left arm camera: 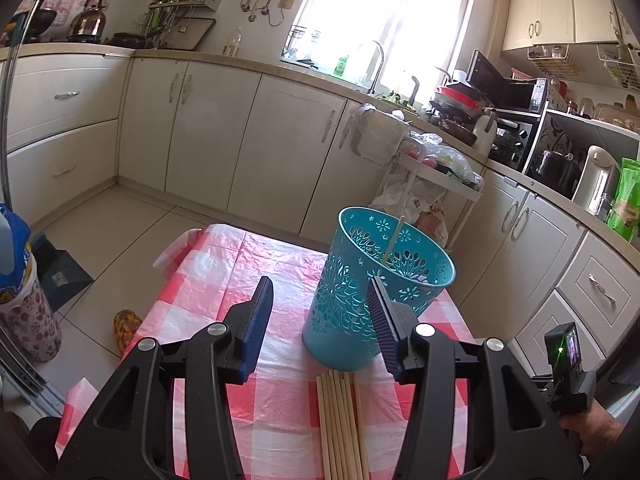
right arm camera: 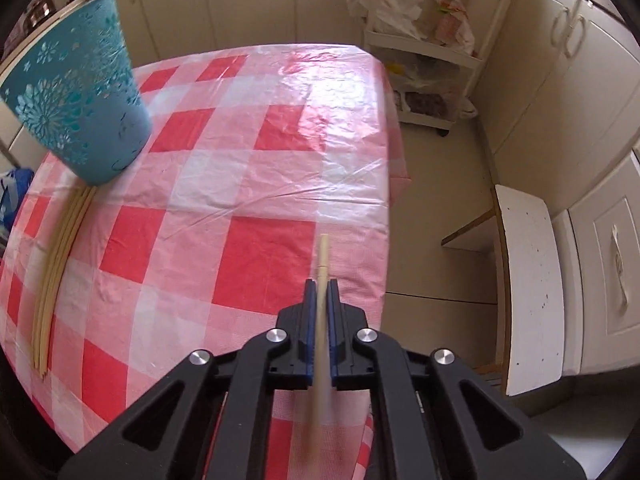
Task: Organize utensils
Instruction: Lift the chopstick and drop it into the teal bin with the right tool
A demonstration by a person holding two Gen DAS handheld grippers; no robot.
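Clamping one chopstick between closed right gripper pads above near table edge; left gripper half open, empty, facing teal holder, remaining chopsticks lying bundled at its base.

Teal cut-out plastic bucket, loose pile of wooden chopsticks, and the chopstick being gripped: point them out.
Teal cut-out plastic bucket (left arm camera: 348,312): left wrist view, front wall.
Loose pile of wooden chopsticks (left arm camera: 340,420): left wrist view, mid-bundle.
Gripped wooden chopstick (right arm camera: 322,256): right wrist view, shaft beyond the pads.

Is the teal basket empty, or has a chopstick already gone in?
Not empty. The teal basket stands upright on the tablecloth with one chopstick leaning inside, its top poking above the rim.
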